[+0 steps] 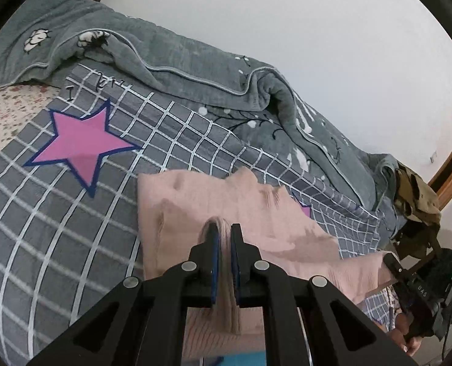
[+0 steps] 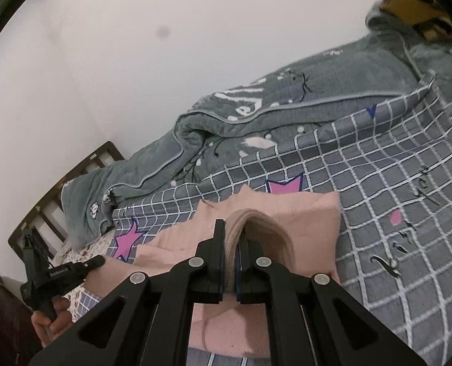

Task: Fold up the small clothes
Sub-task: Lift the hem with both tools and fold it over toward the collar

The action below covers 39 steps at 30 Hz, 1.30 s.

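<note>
The left gripper [image 1: 224, 228] is clamped on a bunched fold of the pink garment [image 1: 195, 201], the cloth squeezed between its blue pads and hanging down behind the jaws. The right gripper [image 2: 232, 228] pinches another gathered edge of the same pink garment [image 2: 302, 213] just as tightly. Between the two grips the knit spreads over the near part of the grey checked sheet [image 1: 58, 228], covering most of one pink star [image 1: 305, 212]; a whole pink star [image 1: 79, 146] lies clear to the far left. The garment's near edge is cut off below both views, so its full shape is hard to make out. Beyond the sheet a rumpled grey quilt [image 1: 195, 67] is heaped against the white wall [image 1: 317, 30]. A hand [image 2: 50, 320] holding the other gripper's handle shows only in part at the left edge of the right wrist view.
</note>
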Motion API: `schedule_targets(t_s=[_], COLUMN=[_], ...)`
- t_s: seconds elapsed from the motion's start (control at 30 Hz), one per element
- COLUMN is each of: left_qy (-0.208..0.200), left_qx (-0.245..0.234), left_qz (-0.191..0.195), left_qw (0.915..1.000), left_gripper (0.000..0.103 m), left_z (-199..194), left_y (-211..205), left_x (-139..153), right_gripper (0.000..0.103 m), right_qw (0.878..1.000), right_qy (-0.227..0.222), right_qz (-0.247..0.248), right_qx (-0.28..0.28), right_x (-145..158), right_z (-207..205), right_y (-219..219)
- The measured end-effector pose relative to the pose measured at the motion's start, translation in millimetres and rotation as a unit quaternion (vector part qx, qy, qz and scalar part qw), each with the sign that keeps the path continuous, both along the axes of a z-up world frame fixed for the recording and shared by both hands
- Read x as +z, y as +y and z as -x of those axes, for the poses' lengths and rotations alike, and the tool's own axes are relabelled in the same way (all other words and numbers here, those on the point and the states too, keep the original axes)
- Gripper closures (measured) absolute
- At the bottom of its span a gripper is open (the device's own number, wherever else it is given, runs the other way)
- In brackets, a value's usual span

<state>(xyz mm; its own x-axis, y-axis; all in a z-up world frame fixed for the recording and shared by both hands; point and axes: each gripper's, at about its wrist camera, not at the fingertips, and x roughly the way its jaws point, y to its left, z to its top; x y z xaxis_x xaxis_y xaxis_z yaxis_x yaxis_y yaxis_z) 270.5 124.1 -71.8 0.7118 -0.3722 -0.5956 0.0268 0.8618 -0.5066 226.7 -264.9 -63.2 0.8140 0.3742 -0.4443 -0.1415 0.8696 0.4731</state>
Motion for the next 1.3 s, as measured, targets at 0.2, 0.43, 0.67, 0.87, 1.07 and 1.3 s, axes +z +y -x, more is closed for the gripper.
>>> schedule_targets(t_s=[0.2,0.43,0.67,0.87,1.07,1.3], left_qy=[0.006,0.012,-0.005,-0.015,-0.016,-0.027], left_qx=[-0.011,0.016,0.02,-0.014,-0.044,-0.056], left_qz=[0.004,-0.002,-0.023,-0.046,-0.055,-0.118], left_qw=[0.9999,0.9998,0.9995,0.9987,0.9974,0.991], left_gripper=[0.095,0.085,0.046,0.046,0.046,0.044], left_z=[-47.0,-92.2,-105.8,-110.9,-112.1,-109.3], left_y=[-9.0,-8.3,8.4,-0.4,-9.4,-29.2], left_x=[-10.5,-32.2,-43.4,-68.0,-74.8,-70.0], right_gripper=[0.098,0.076,0.062,0.062,0.062,0.083], right_qw=[1.0,0.998,0.997,0.994,0.99,0.984], right_qy=[0.011,0.034,0.062,0.1,0.12,0.131], right_qz=[0.021,0.034,-0.005,0.014,0.072,0.112], right_qx=[-0.001,-0.027,-0.043,-0.038,-0.033,-0.046], right_x=[-14.7,-40.8,-74.9,-90.0,-95.3,-97.2], right_z=[-44.8,-101.1,-118.0,-125.2,-128.8,-130.9], right_y=[4.4,-7.2,-27.3,-21.5,-4.0,4.3])
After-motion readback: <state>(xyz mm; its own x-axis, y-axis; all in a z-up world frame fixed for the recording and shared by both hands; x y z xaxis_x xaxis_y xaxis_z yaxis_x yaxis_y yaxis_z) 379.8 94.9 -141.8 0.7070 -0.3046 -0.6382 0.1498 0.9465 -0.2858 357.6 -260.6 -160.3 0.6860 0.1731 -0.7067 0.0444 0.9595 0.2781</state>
